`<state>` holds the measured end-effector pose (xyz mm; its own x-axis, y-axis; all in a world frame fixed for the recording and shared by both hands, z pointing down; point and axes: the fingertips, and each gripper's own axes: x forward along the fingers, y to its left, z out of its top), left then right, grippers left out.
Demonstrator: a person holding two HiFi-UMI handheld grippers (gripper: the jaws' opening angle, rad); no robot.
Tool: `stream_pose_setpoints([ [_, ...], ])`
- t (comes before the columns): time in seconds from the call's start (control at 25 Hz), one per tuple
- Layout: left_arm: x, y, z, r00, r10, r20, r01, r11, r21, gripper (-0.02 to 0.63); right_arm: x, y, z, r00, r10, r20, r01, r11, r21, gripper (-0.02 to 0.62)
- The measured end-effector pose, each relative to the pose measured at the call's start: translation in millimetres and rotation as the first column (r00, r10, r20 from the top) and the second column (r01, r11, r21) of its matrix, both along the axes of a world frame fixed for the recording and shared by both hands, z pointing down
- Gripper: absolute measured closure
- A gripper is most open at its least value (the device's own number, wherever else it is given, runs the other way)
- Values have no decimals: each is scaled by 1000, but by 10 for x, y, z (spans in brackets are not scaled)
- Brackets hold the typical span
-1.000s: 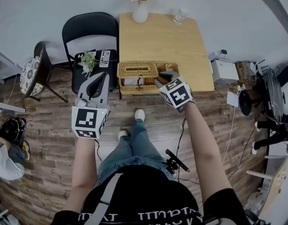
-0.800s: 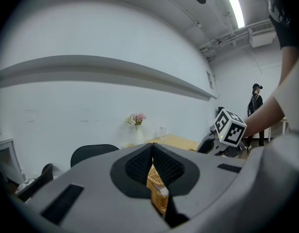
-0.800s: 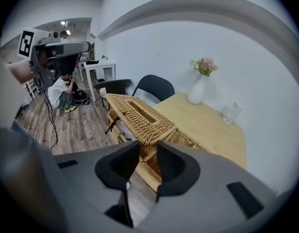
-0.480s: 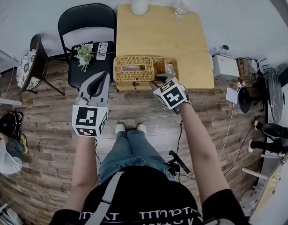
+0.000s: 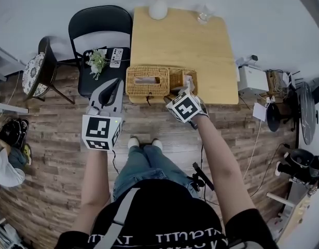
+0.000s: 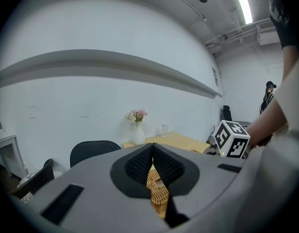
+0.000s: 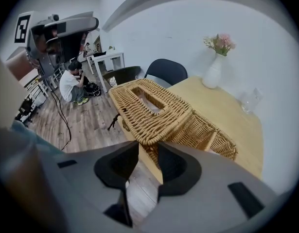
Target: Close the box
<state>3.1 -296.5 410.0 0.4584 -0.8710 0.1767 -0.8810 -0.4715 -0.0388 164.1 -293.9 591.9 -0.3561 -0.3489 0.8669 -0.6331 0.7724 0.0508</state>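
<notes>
— Two tongs in play; how do they stand?
— The left tongs are closed on nothing and held level, short of the tabletop. The right tongs tilt down at the near side of the wicker box. Their jaws are apart and have just been opening, with nothing pinched between them.
— And the box?
— It sits at the tabletop's near edge, with a vase at the far one. Its slotted lid lies over the left part, and the right part is uncovered

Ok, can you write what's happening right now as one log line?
left gripper: shut, empty | right gripper: jaws just been opening, nothing between, by wicker box | lid: askew, box not closed
</notes>
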Motion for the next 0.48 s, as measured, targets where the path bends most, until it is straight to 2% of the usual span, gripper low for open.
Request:
stream_pose_setpoints([
  [0.16,41,1,-86,1000,-2,5,2,1000,14,594,-3,18,-19,1000,0,-20,0,1000,-17,462],
  [0.28,89,-13,-203,1000,5,16,-5,999,43,594,28,-7,-114,999,0,-35,0,1000,-12,431],
  [0.48,98,-51,-413,1000,-1,26,-1,996,94,594,64,-88,-382,999,33,22,-33,999,14,420],
])
